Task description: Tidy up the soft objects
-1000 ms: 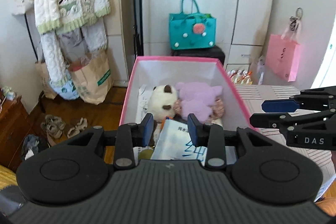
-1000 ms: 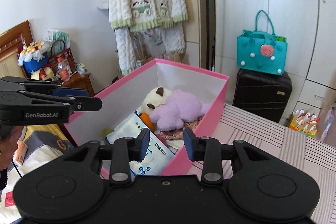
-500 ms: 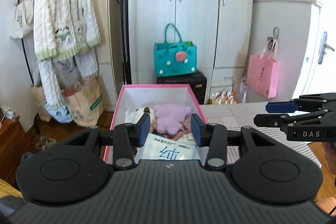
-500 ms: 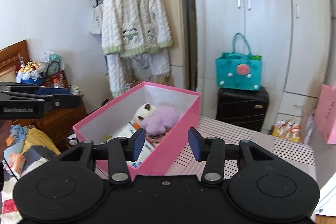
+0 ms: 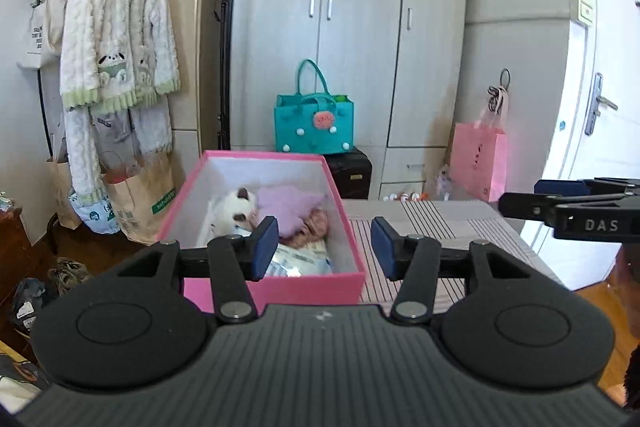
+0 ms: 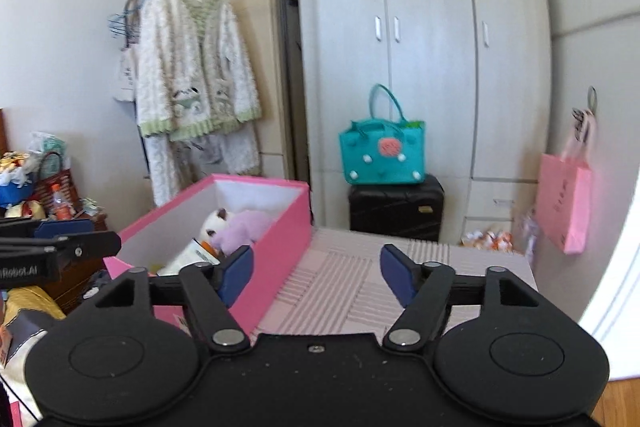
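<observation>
The pink box (image 5: 304, 287) sits on the striped surface (image 5: 432, 227), holding a purple plush (image 5: 288, 205) beside a white plush (image 5: 234, 207); the left gripper (image 5: 324, 253) and right gripper (image 6: 316, 277) hover spread wide, both empty, touching nothing.

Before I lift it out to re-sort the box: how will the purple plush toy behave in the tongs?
The purple plush toy looks fuzzy and stuffed, so it would probably squash and flop rather than stay stiff. It likely weighs little. It lies against the white plush in the pink box, so a pull may drag that neighbour along.
</observation>
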Demonstrator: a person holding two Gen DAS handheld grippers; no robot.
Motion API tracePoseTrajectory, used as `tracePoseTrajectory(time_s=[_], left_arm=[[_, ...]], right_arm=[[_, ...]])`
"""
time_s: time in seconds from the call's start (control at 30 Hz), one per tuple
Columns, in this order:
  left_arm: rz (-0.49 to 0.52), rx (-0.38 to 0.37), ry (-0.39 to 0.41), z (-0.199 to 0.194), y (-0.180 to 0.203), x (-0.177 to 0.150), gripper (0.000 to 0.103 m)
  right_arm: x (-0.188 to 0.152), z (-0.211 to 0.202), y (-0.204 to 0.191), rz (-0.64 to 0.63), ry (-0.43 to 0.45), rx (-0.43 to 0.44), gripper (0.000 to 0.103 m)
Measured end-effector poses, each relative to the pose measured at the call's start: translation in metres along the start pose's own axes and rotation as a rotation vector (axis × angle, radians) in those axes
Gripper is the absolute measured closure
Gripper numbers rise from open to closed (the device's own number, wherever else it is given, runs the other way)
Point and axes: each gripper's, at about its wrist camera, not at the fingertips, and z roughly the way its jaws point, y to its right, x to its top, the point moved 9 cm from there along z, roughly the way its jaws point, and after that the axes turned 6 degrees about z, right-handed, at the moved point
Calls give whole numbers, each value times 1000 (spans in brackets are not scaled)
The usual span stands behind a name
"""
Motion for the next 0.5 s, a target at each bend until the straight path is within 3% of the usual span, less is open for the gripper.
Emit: tracePoseTrajectory(time_s=[0.1,0.17,0.3,0.4,0.5], left_arm=[[-4,-16,-13,5,8,-11,51],[-15,7,-17,5,9,-19,49],[0,72,-20,8,8,-29,42],[18,59,-41,10,11,-31,39],[34,63,-45,7,15,-27,27]], right_arm=[[-9,1,9,38,18,-70,0],[-18,-1,14,54,19,-134,0],[-35,-2,20,83,-33,-142,0],[-38,-13,29,94,-9,-202,0],[-33,-25,31,73,2,-238,0]])
